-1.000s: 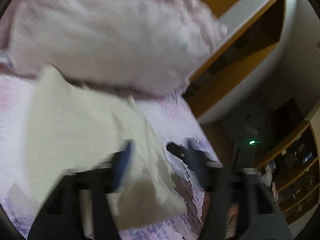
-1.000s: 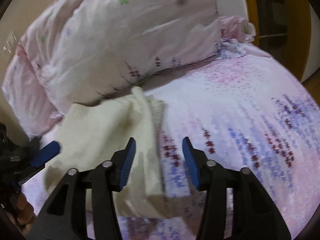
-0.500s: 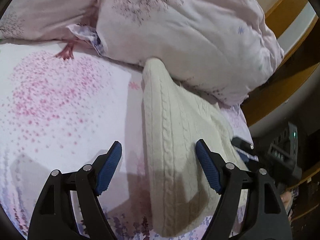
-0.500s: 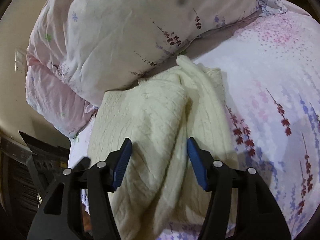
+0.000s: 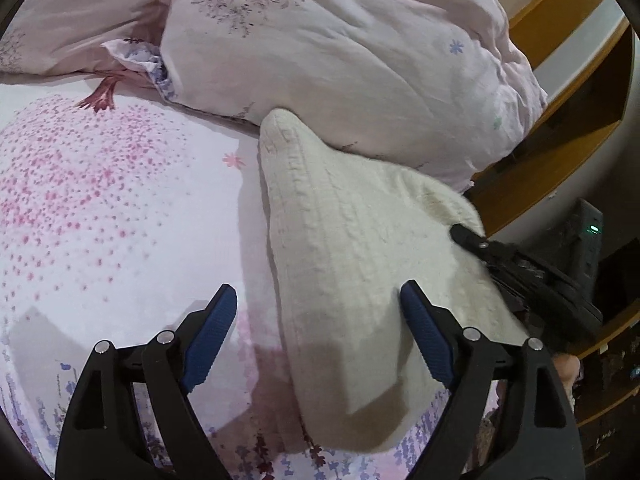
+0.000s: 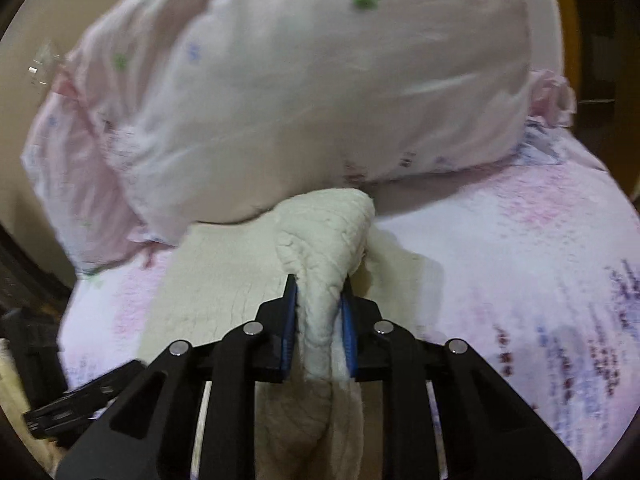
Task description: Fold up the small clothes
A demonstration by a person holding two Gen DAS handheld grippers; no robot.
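Observation:
A cream cable-knit garment (image 5: 360, 248) lies on the flowered bed sheet, its far end against a pink pillow. My left gripper (image 5: 318, 336) is open, its blue pads either side of the garment's near left edge, holding nothing. My right gripper (image 6: 319, 308) is shut on a raised fold of the cream garment (image 6: 324, 248) and lifts it off the flat part. The right gripper also shows in the left wrist view (image 5: 520, 268), at the garment's right edge.
Large pink flowered pillows (image 5: 320, 48) (image 6: 300, 92) lie across the back of the bed. The flowered sheet (image 5: 100, 208) spreads to the left. A wooden bed frame and shelf (image 5: 560, 92) stand to the right, past the bed's edge.
My right gripper has closed on a fold of the cream garment and pulled it up. My left gripper has stayed open and barely moved.

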